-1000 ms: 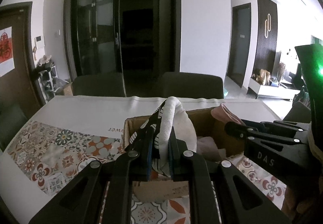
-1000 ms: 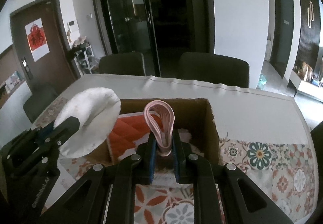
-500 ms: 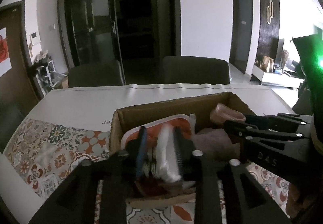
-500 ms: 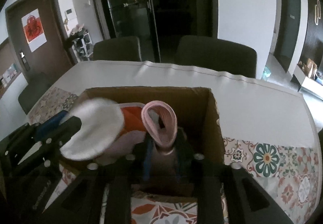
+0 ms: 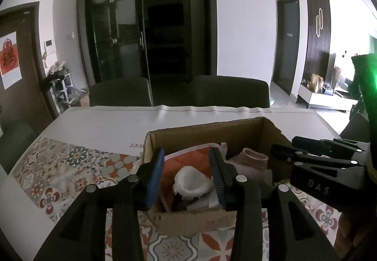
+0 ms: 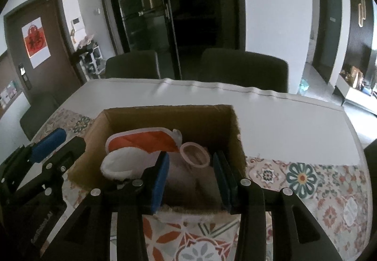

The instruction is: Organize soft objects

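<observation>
A cardboard box [image 5: 205, 132] [image 6: 165, 117] stands on the table. Inside lie a white soft item [image 5: 192, 182] [image 6: 123, 163], a pink sock [image 5: 253, 159] [image 6: 194, 155] and an orange-red quilted piece [image 5: 186, 161] [image 6: 143, 139]. My left gripper [image 5: 187, 178] is open over the box's near left part, straddling the white item without touching it. My right gripper [image 6: 192, 178] is open over the near right part, with the pink sock lying loose between its fingers. Each gripper shows in the other's view, the right [image 5: 318, 164] and the left [image 6: 47, 150].
The table has a patterned tile cloth [image 5: 61, 166] [image 6: 306, 181] near me and a white cover [image 5: 165, 119] beyond. Two dark chairs [image 5: 120, 92] [image 5: 232, 91] stand at the far edge, with glass doors behind them.
Both grippers lowered their soft items into the box and opened. The white item and the pink sock now lie loose inside.
</observation>
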A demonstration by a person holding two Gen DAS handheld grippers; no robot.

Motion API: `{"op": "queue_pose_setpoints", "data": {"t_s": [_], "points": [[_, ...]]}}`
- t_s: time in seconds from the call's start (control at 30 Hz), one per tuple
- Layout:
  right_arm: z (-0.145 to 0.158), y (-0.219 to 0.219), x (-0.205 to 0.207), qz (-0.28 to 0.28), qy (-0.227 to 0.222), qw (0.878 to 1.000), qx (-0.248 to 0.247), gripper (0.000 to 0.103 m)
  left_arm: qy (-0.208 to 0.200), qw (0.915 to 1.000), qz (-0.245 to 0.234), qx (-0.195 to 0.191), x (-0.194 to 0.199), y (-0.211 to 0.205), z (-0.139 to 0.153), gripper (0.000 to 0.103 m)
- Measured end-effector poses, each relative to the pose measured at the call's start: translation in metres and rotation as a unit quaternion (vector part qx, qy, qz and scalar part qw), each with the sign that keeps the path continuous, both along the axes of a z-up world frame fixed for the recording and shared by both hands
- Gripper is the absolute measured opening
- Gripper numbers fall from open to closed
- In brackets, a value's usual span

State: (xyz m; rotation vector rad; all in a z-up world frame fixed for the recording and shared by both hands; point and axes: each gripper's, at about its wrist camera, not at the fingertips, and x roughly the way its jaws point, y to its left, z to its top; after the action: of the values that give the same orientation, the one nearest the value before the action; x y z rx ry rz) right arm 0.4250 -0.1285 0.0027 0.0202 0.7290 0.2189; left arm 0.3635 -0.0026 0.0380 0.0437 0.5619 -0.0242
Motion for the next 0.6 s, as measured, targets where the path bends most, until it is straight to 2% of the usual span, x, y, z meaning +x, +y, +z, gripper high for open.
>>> {"op": "queue_pose_setpoints", "data": {"t_s": [0.43,0.5,0.6], "points": [[0.037,-0.016,-0.107,-0.052,-0.039,0.998,-0.002,0.041,-0.023,0.9996,-0.013,-0.01,-0.093,-0.006,0.033,0.045],[0.041,-0.019,-0.127,-0.06,-0.045,0.997,0.0,0.041,-0.023,0.9995,-0.017,-0.011,-0.108,-0.007,0.037,0.053],[0.045,-0.02,-0.152,-0.077,-0.052,0.996,-0.01,0.041,-0.032,0.9993,-0.018,-0.013,-0.132,-0.007,0.042,0.055]]}}
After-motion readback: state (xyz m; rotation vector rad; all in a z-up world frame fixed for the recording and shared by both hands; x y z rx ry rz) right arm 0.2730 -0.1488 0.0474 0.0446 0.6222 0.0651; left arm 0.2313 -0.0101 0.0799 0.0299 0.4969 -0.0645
